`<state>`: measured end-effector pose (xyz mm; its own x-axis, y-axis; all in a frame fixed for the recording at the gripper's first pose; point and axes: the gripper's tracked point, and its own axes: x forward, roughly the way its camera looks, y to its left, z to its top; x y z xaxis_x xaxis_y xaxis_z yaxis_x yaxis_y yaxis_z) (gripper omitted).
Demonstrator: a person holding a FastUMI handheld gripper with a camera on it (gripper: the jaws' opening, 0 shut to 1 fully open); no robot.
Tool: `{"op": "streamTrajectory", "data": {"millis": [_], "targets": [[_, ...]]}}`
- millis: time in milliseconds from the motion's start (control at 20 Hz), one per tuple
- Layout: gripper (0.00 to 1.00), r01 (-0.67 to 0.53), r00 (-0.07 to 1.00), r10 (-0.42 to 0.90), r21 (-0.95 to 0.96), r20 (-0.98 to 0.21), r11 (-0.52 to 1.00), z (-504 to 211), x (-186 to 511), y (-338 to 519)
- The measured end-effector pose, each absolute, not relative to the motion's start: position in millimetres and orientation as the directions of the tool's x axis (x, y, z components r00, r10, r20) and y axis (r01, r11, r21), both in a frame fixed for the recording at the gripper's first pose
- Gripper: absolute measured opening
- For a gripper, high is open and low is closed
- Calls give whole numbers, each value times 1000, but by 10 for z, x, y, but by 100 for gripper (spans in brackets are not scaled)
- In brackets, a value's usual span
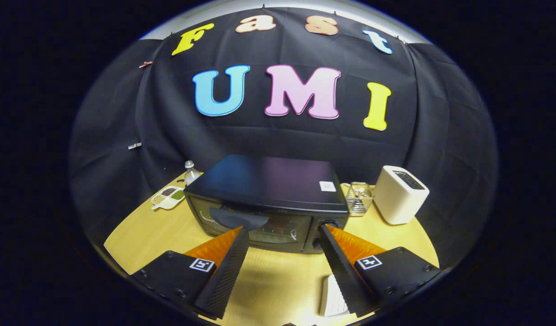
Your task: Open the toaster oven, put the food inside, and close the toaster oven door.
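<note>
Beyond left finger: sectioned dish (pixel 168 198) and bottle (pixel 190 172), left of oven (pixel 266 201). Oven just ahead of tongs (pixel 285 233), door shut. Tongs spread wide, holding nothing. Beyond right finger: glass jar (pixel 358 198), white toaster (pixel 399 194). White object (pixel 333 296) under right finger. Oven sticker unreadable.

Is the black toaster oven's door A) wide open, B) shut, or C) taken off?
B: the toaster oven has its glass door flat against the front, handle up top, while the open gripper waits just before it with nothing between the fingers.
</note>
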<state>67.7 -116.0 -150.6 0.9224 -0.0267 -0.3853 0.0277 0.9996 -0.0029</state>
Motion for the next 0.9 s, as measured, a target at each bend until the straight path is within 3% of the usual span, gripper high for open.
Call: {"op": "streamTrajectory", "data": {"millis": [550, 900], "targets": [[97, 220, 960, -191, 129, -206, 967, -518, -18, -1809], [98, 160, 984, -144, 162, -104, 974, -19, -88, -1564]]}}
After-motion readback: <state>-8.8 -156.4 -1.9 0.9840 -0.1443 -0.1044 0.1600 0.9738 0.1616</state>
